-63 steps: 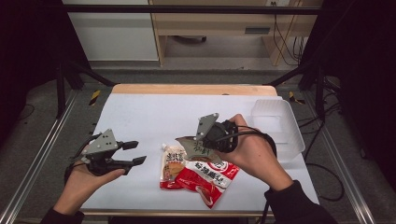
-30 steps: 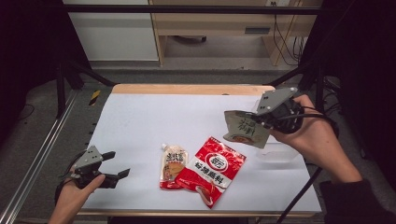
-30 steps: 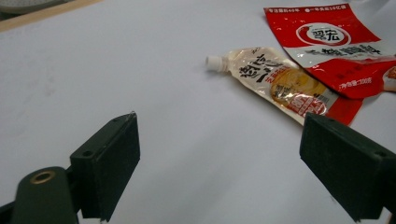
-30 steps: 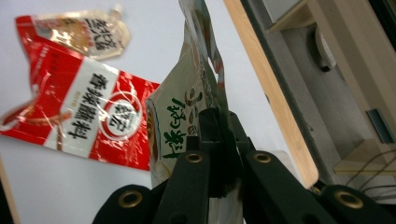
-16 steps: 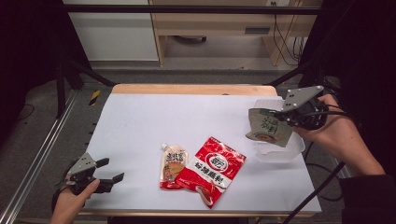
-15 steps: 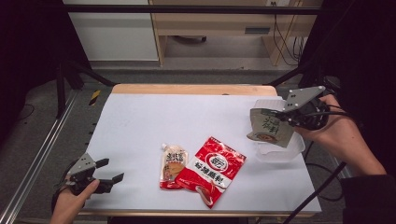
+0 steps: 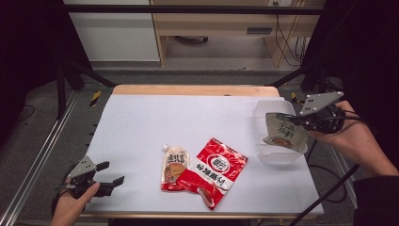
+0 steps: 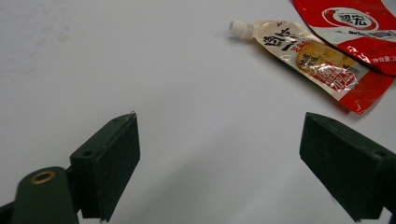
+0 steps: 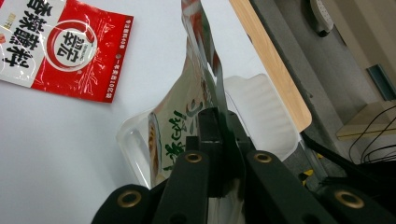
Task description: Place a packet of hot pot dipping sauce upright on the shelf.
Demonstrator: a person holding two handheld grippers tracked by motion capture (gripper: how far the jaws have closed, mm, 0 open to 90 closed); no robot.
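Right gripper [image 7: 283, 117] pinches a pale pouch [image 7: 283, 133] seemingly above the clear tray [image 7: 281, 155]; left gripper [image 7: 113, 173] spread.

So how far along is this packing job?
Nothing lies in the clear plastic tub yet. The right claw is shut on a pale green-lettered pouch above it. The red sachet and spouted sauce pouch wait on the table; the left claw is open.

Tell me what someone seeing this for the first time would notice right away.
Probably the right gripper, its jaws shut on a pale green-lettered pouch held over the clear plastic tray at the table's right edge. Next, the bright red packet near the front middle, overlapping a spouted sauce pouch. The left gripper sits open at the front left corner.
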